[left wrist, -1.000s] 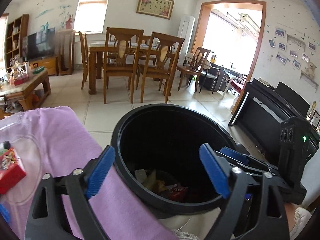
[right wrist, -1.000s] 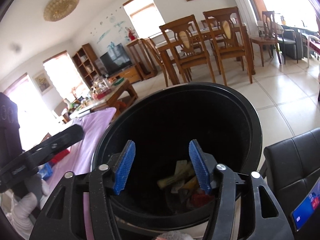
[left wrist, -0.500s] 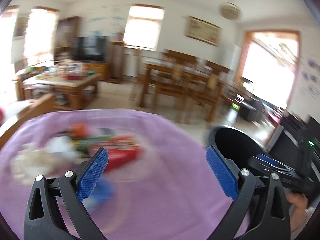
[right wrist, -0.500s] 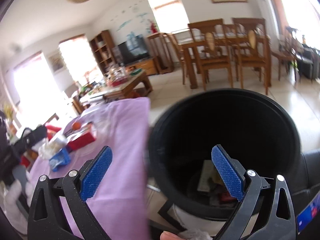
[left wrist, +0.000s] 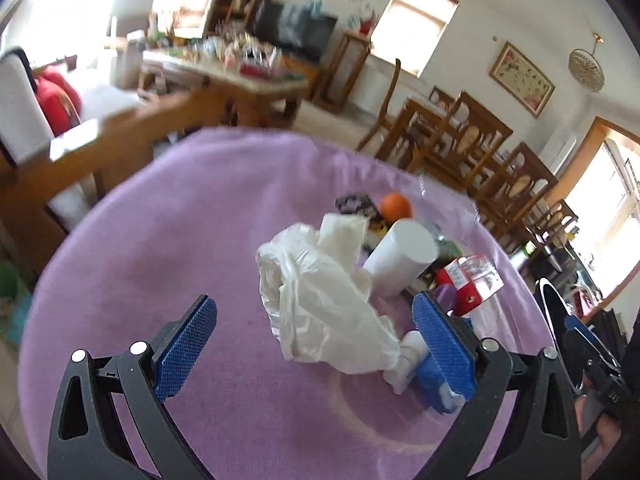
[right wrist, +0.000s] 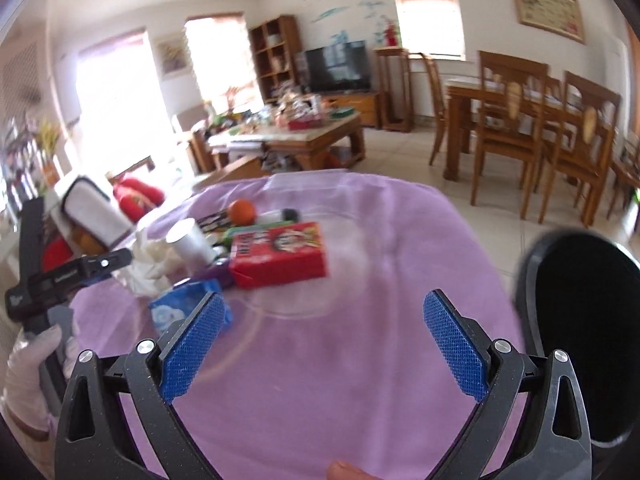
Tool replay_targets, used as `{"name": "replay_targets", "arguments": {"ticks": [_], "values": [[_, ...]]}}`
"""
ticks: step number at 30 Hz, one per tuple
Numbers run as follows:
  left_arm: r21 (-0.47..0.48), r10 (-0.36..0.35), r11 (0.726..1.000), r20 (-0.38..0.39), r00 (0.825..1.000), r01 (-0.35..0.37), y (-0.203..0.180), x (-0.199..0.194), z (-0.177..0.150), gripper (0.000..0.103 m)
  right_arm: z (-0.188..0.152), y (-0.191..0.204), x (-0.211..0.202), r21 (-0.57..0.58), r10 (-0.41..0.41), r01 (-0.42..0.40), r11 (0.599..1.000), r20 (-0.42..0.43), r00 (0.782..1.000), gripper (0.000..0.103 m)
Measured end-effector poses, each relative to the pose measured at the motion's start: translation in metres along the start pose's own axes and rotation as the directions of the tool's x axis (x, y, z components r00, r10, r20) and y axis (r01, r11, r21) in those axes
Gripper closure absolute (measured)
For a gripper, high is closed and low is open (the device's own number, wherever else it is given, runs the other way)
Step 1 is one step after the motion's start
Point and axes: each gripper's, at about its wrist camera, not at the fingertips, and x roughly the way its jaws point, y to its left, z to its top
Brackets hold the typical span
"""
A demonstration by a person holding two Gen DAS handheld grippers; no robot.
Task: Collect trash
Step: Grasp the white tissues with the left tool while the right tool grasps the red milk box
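A pile of trash lies on the purple-clothed table (left wrist: 180, 248): a crumpled white plastic bag (left wrist: 320, 296), a white paper cup (left wrist: 400, 256), a red carton (left wrist: 466, 280), a blue wrapper (left wrist: 434, 392) and an orange (left wrist: 395, 206). My left gripper (left wrist: 316, 348) is open and empty, just short of the white bag. My right gripper (right wrist: 324, 344) is open and empty over the bare cloth (right wrist: 360, 340), with the red carton (right wrist: 280, 254) and blue wrapper (right wrist: 180, 308) ahead on its left. The black trash bin (right wrist: 580, 320) stands at the table's right edge.
The left gripper's body (right wrist: 60, 276) and a gloved hand (right wrist: 28, 364) show at the left of the right wrist view. Beyond the table are a cluttered coffee table (right wrist: 296, 132), wooden dining chairs (right wrist: 508, 120) and tiled floor (right wrist: 400, 160).
Both grippers have swung away from the bin's mouth to the left, over the table. The left one now faces the trash pile. The right gripper's jaws have opened wider.
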Motion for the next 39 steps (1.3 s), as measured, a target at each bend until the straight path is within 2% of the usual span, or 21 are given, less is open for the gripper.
{"name": "replay_targets", "arguments": {"ticks": [1, 2, 3, 4, 5, 7, 11, 16, 18, 23, 25, 30, 35, 39], "values": [[-0.001, 0.002, 1.000, -0.023, 1.000, -0.002, 0.001, 0.007, 0.001, 0.012, 0.006, 0.010, 0.011, -0.016, -0.012, 0.012, 1.000, -0.018, 1.000, 0.005], [0.001, -0.012, 1.000, -0.040, 0.999, 0.012, 0.001, 0.012, 0.002, 0.035, 0.009, 0.015, 0.018, -0.025, -0.019, 0.018, 1.000, -0.031, 0.999, 0.005], [0.019, -0.003, 1.000, -0.043, 0.999, 0.004, -0.001, 0.016, 0.003, 0.048, 0.013, 0.020, 0.027, -0.039, -0.023, 0.021, 0.999, -0.047, 0.999, 0.005], [0.028, -0.010, 1.000, -0.055, 0.998, 0.012, -0.002, 0.019, 0.002, 0.081, 0.017, 0.027, 0.038, -0.060, -0.027, 0.023, 0.998, -0.064, 0.998, 0.005], [0.034, -0.009, 0.999, -0.070, 0.998, 0.012, -0.003, 0.024, 0.003, 0.091, 0.018, 0.031, 0.045, -0.079, -0.042, 0.037, 0.996, -0.070, 0.997, 0.005], [0.042, -0.026, 0.999, -0.063, 0.998, 0.029, -0.003, 0.022, -0.001, 0.093, 0.023, 0.041, 0.063, -0.137, -0.107, 0.095, 0.986, -0.083, 0.991, 0.005], [0.070, -0.020, 0.997, 0.054, 0.998, 0.016, -0.001, -0.001, -0.005, 0.093, 0.030, 0.054, 0.095, -0.201, -0.142, 0.116, 0.973, -0.123, 0.982, 0.005], [0.083, -0.030, 0.996, 0.192, 0.981, 0.014, -0.004, -0.026, -0.006, 0.093, 0.038, 0.059, 0.129, -0.226, -0.169, 0.131, 0.965, -0.161, 0.972, 0.005], [0.077, -0.035, 0.997, 0.211, 0.977, 0.019, -0.004, -0.028, -0.005, 0.093, 0.040, 0.058, 0.139, -0.214, -0.171, 0.132, 0.968, -0.177, 0.969, 0.005], [0.063, -0.043, 0.998, 0.188, 0.981, 0.032, -0.002, -0.021, 0.000, 0.093, 0.041, 0.053, 0.152, -0.118, -0.111, 0.089, 0.989, -0.195, 0.974, 0.006], [0.065, -0.043, 0.997, 0.190, 0.981, 0.032, -0.002, -0.020, 0.000, 0.093, 0.039, 0.050, 0.151, -0.113, -0.111, 0.091, 0.989, -0.190, 0.975, 0.014], [0.099, -0.052, 0.995, 0.227, 0.973, 0.030, -0.002, -0.030, -0.003, 0.093, 0.035, 0.038, 0.131, -0.053, -0.079, 0.071, 0.996, -0.160, 0.984, 0.014], [0.146, -0.063, 0.989, 0.260, 0.964, 0.025, -0.007, -0.034, -0.003, 0.093, 0.029, 0.025, 0.084, 0.048, 0.023, -0.018, 0.999, -0.098, 0.995, 0.014], [0.192, -0.064, 0.981, 0.266, 0.962, 0.012, -0.015, -0.031, -0.002, 0.093, 0.019, 0.016, 0.037, 0.086, 0.085, -0.081, 0.993, -0.036, 0.996, 0.014]]}}
